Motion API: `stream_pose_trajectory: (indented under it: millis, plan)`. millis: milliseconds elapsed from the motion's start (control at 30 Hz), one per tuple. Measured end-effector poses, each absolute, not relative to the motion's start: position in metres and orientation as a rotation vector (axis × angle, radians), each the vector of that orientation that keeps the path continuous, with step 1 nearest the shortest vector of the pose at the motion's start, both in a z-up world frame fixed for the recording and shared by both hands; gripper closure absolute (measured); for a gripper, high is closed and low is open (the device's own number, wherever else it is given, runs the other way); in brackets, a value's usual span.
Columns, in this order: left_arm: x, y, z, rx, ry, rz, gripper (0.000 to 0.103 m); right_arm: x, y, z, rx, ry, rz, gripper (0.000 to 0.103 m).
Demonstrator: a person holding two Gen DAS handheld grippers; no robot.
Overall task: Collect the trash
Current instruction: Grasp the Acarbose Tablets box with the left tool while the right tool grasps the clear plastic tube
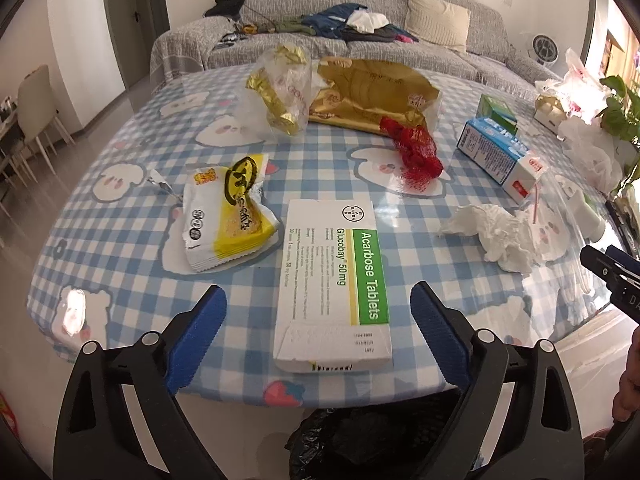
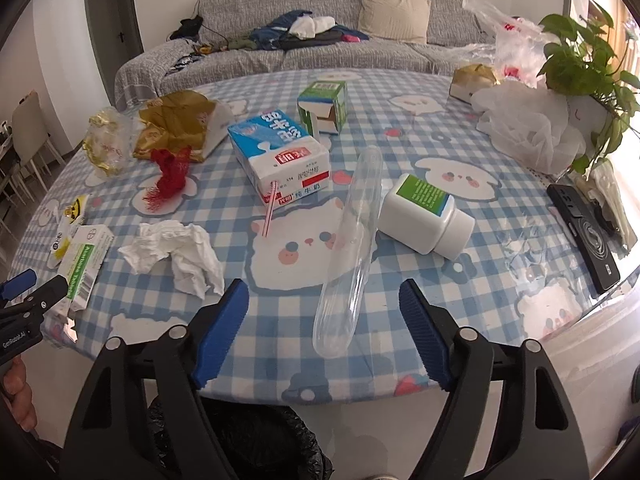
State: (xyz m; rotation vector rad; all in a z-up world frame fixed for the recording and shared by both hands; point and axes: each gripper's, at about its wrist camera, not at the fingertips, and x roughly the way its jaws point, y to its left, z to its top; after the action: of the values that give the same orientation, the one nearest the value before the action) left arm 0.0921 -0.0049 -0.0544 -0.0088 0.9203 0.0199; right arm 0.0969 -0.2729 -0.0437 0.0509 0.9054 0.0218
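My left gripper (image 1: 318,300) is open and empty, its jaws either side of a white and green tablet box (image 1: 336,280) at the table's near edge. A yellow snack wrapper (image 1: 228,212), a red net (image 1: 414,152), gold wrappers (image 1: 368,92), a crumpled tissue (image 1: 496,234) and a milk carton (image 1: 496,156) lie beyond. My right gripper (image 2: 324,308) is open and empty, around the near end of a clear plastic tube (image 2: 352,236). A white pill bottle (image 2: 426,216), the tissue (image 2: 176,252) and the milk carton (image 2: 280,152) lie nearby.
A black-lined bin (image 2: 240,440) stands below the table edge (image 2: 304,396). A black phone (image 2: 582,232), a potted plant (image 2: 584,64) and plastic bags (image 2: 528,128) sit at the right. A small green box (image 2: 324,106) stands further back. A sofa (image 2: 320,20) lies behind.
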Motion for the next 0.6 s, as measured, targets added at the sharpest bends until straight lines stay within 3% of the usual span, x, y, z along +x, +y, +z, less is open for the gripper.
stream_pose_trajectory:
  millis: [233,600]
  plan:
    - [0.113,-0.010,-0.069,-0.001,0.974,0.019,0.022,0.119,-0.269,-0.060,0.049,0.955,0.018,0.046]
    - [0.128,-0.012,-0.079,0.012,1.004,0.020,0.043,0.134,-0.269,-0.070,0.048,0.989,0.000,0.073]
